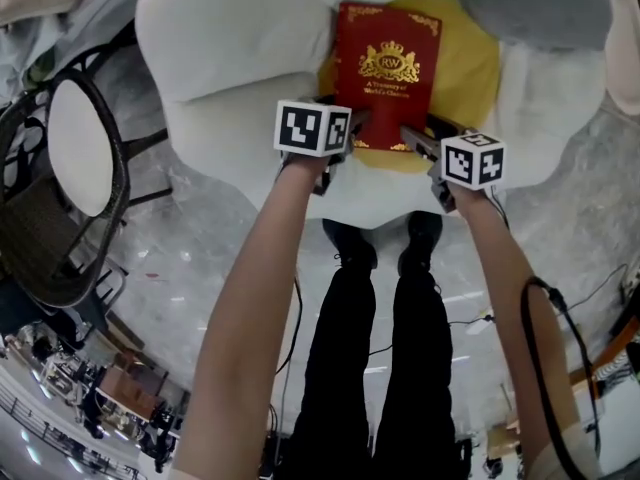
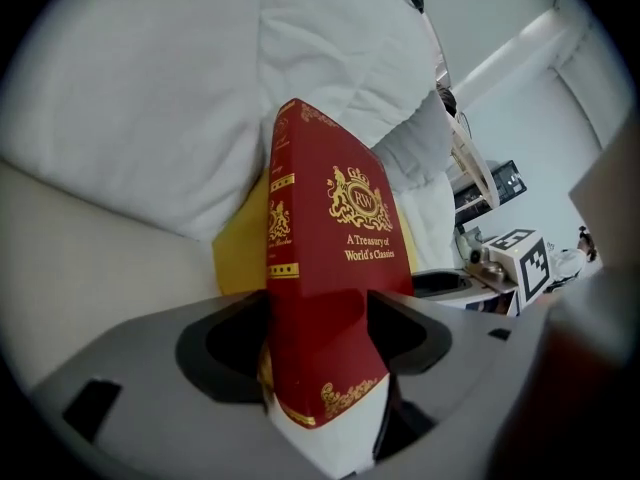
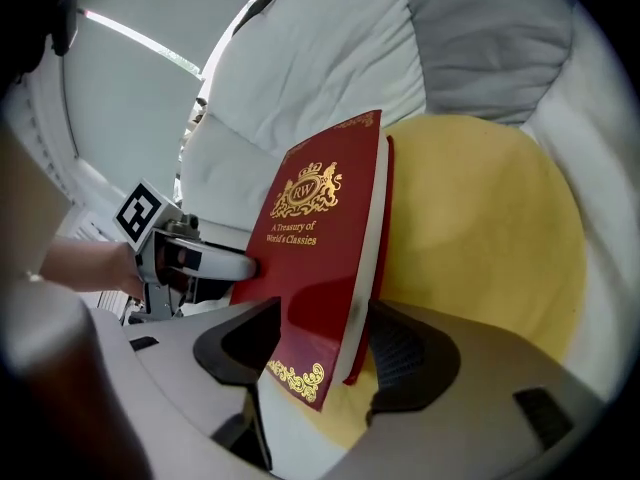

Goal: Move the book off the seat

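Observation:
A red hardback book [image 1: 385, 68] with gold lettering lies on a yellow cushion [image 1: 468, 63] in a white padded seat [image 1: 225, 68]. My left gripper [image 1: 350, 130] is at the book's near left corner and my right gripper [image 1: 415, 140] at its near right corner. In the left gripper view the book [image 2: 330, 258] has its spine corner between the wide jaws of the left gripper [image 2: 320, 343]. In the right gripper view the book [image 3: 320, 238] has its page-edge corner inside the spread jaws of the right gripper [image 3: 315, 343]. I see no pad pressing on the covers.
A grey pillow [image 1: 540, 8] rests at the seat's back right. A dark wicker chair [image 1: 60, 218] with a white pad stands at the left. The person's legs [image 1: 385, 348] stand right before the seat, and a cable [image 1: 545, 338] hangs by the right arm.

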